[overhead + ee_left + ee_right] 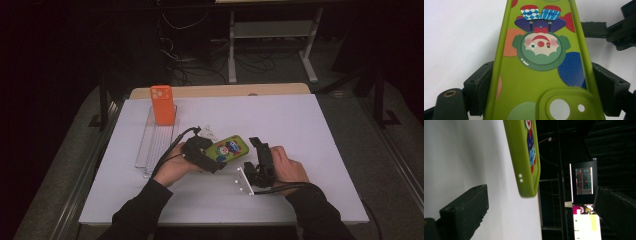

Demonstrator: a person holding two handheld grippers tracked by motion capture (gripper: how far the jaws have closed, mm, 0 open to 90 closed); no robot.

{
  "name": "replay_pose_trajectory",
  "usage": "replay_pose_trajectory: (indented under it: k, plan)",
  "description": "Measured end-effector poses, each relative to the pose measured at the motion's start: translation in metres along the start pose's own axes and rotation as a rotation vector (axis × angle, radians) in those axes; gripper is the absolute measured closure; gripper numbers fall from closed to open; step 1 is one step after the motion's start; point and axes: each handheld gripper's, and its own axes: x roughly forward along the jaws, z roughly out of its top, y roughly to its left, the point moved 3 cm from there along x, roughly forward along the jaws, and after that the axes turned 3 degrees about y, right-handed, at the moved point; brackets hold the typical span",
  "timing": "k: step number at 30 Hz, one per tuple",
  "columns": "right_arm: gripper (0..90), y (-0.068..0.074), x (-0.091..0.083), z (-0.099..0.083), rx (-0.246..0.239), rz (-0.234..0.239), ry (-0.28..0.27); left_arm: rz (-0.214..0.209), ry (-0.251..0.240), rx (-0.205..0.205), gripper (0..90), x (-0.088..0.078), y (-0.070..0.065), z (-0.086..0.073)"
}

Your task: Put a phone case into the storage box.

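A green phone case (pixel 229 147) printed with a clown lies just above the white table top, near its middle. My left gripper (pixel 215 159) is shut on the case's camera end; in the left gripper view both pads (pixel 482 85) press on the long sides of the case (pixel 541 65). My right gripper (pixel 254 155) is right of the case, turned on its side and open. In the right gripper view its jaws (pixel 541 212) stand wide apart with nothing between them, and the free end of the case (pixel 524 157) hangs just beyond them. The right gripper (pixel 616 32) also appears past that end.
An orange phone case (pixel 162 105) stands upright at the far end of a clear slotted rack (pixel 155 145) on the left of the white table top (pixel 310 125). A lit monitor (pixel 584 178) glows in the dark room beyond. Cables trail from both grippers.
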Motion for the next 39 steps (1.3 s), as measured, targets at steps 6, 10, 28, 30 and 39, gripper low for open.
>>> replay_pose_trajectory:
  k: [6, 10, 28, 30, 39]
  plan:
    - [2.8, 0.001, 0.006, 0.009, -0.009, -0.027, -0.013, -0.005, -0.014, -0.01, 15.5, 0.0, -0.001, 0.0]
    - [6.7, 0.004, 0.011, 0.016, -0.026, -0.04, -0.027, -0.005, -0.012, -0.008, 15.5, 0.0, -0.001, 0.0]
    - [70.0, 0.019, 0.008, 0.033, -0.075, 0.009, -0.065, -0.014, 0.015, 0.039, 15.4, -0.001, -0.002, 0.0]
    - [72.5, 0.019, 0.008, 0.033, -0.08, 0.01, -0.066, -0.017, 0.018, 0.038, 15.4, 0.0, -0.001, -0.001]
    - [75.4, 0.019, 0.007, 0.033, -0.095, -0.008, -0.049, -0.01, -0.007, 0.046, 14.2, -0.001, -0.002, 0.0]
